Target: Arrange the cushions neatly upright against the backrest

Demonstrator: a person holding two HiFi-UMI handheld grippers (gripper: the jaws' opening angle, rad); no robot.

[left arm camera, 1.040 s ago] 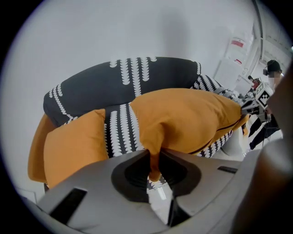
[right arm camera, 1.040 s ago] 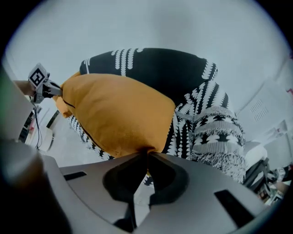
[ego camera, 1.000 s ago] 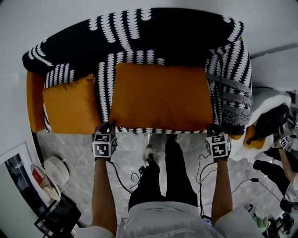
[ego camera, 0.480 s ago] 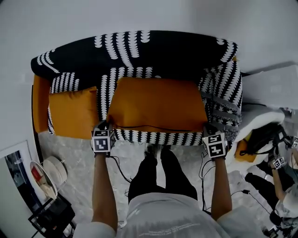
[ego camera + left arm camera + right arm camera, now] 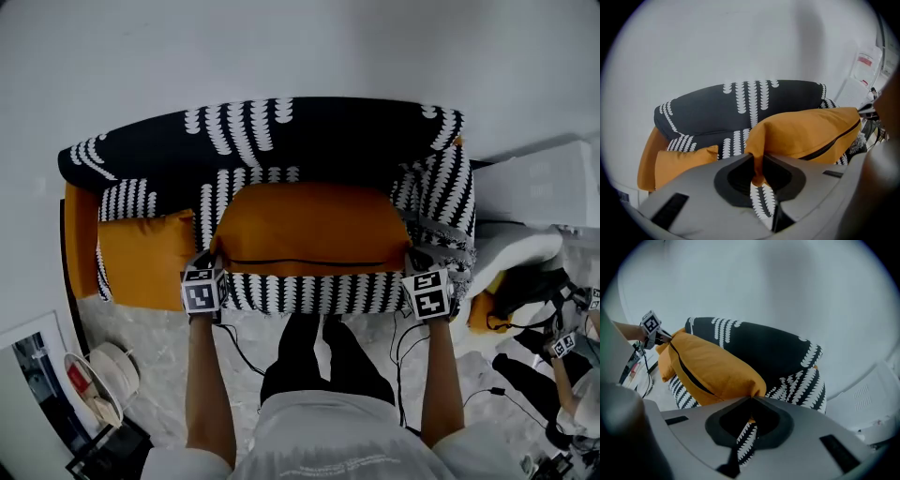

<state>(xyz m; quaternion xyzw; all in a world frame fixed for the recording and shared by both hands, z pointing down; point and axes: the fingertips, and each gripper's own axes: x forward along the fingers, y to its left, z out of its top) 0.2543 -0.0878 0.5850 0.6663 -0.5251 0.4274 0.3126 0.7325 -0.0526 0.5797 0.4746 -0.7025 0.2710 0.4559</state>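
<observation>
- Since the earlier frame, the large orange cushion [image 5: 309, 225] has come up off the sofa seat [image 5: 309, 292]. Its near edge, with a dark zip [image 5: 309, 263], now faces the head camera, and the seat's patterned front shows below it.
- Both hands have moved in toward the sofa with it.
- Left gripper [image 5: 214, 258]: clenched on the cushion's near left corner, with fabric pinched between the jaws.
- Right gripper [image 5: 419, 261]: clenched likewise on the near right corner.
- Cushion is suspended between both grippers, tilted, in front of the black patterned backrest [image 5: 281, 141]. Contact with the backrest cannot be determined.
- Small orange cushion [image 5: 145, 258]: lying at the seat's left end.
- Patterned cushion [image 5: 441, 202]: at the right end.
</observation>
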